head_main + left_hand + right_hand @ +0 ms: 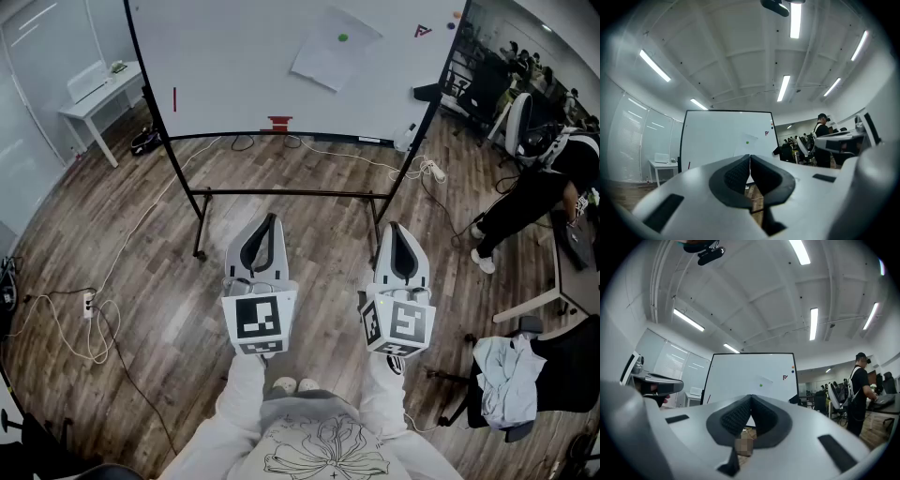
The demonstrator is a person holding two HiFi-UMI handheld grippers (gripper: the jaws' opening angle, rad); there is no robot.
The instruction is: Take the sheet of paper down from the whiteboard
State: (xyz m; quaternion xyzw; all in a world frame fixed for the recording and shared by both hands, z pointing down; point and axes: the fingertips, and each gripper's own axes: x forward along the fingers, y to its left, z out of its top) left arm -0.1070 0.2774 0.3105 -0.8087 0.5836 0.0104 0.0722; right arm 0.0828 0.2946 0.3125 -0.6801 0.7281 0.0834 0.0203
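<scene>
task not yet begun: sheet of paper (330, 54) pinned by a green magnet (342, 38) to the whiteboard (234, 66); left gripper (265, 228) and right gripper (398, 234), jaws pressed together and empty, well apart from it.

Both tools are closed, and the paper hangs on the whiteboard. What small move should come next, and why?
Probably a step forward toward the whiteboard. The sheet of paper, under a green magnet, hangs far ahead of both tools, beyond the board's stand. The left tool and right tool are shut and empty, so nothing can be gripped from here.
</scene>
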